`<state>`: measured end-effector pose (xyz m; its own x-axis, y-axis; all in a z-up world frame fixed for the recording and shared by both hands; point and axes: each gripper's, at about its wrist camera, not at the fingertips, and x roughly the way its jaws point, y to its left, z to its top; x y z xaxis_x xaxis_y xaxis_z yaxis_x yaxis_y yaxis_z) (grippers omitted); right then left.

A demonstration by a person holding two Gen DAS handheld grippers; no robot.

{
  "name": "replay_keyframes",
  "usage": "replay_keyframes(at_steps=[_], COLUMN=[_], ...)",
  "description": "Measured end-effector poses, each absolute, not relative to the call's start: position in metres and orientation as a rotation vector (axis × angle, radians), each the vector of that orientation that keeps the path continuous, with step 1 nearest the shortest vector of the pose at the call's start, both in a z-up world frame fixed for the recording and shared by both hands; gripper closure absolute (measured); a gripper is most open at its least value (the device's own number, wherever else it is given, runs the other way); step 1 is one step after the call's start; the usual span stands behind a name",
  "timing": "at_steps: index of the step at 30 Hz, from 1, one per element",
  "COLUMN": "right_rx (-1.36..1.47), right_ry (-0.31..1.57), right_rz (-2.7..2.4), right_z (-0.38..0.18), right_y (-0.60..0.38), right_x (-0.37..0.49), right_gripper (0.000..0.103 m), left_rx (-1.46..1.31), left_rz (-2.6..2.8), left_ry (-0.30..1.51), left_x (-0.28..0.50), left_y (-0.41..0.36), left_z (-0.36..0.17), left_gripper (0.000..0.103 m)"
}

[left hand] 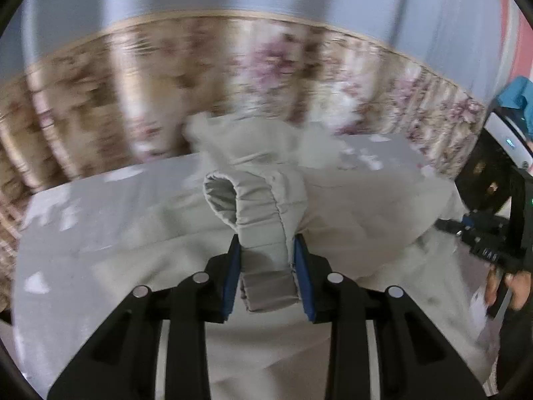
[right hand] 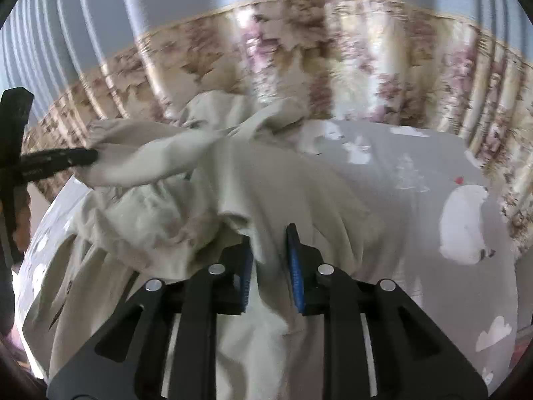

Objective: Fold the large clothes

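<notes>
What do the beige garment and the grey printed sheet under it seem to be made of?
Beige garment: looks like thin matte woven cloth, perhaps cotton or a blend; it drapes in soft creases, and its gathered elastic cuff puckers. Grey sheet: smooth matte fabric with flat white animal prints, probably cotton-like bedding; blur hides the weave.

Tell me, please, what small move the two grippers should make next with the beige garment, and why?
Probably draw both grips apart and up to spread the cloth. The left gripper pinches the elastic cuff, and the right gripper is closed on a fold of the beige garment, which lies bunched and wrinkled on the grey bedsheet. It looks too crumpled to fold neatly yet.
</notes>
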<state>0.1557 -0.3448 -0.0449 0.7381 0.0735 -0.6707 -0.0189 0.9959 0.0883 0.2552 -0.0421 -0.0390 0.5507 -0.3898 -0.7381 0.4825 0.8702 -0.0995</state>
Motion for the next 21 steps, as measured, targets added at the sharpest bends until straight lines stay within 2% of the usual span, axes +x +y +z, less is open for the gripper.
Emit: replay_keyframes(at_steps=[2,4,7,10,15,17,21], right_rx=[0.069,0.016,0.016,0.053,0.215,0.252,0.179], right_ry=[0.776,0.813,0.840,0.810,0.759,0.731,0.752], right_rz=[0.080,0.109,0.166,0.182,0.276,0.268,0.134], right_z=[-0.051,-0.061,-0.064,-0.050,-0.033,-0.027,-0.028], right_y=[-0.334,-0.318,-0.303,-0.298,-0.310,-0.322,-0.328], right_x=[0.160,0.162,0.163,0.164,0.155,0.145,0.152], right_gripper=[0.060,0.047,0.047,0.047,0.046,0.041,0.038], left_rx=[0.131,0.110,0.100,0.102,0.132,0.125,0.115], left_rz=[-0.487,-0.457,-0.427,-0.422,-0.413,-0.417,-0.405], left_ry=[0.907,0.971,1.044,1.009,1.005,1.016,1.023], left_x=[0.258,0.262,0.261,0.258,0.257,0.256,0.257], left_y=[0.000,0.029,0.055,0.058,0.056,0.058,0.059], left_z=[-0.053,-0.075,-0.110,-0.113,-0.124,-0.129,-0.136], left_gripper=[0.071,0.071,0.071,0.070,0.065,0.061,0.054])
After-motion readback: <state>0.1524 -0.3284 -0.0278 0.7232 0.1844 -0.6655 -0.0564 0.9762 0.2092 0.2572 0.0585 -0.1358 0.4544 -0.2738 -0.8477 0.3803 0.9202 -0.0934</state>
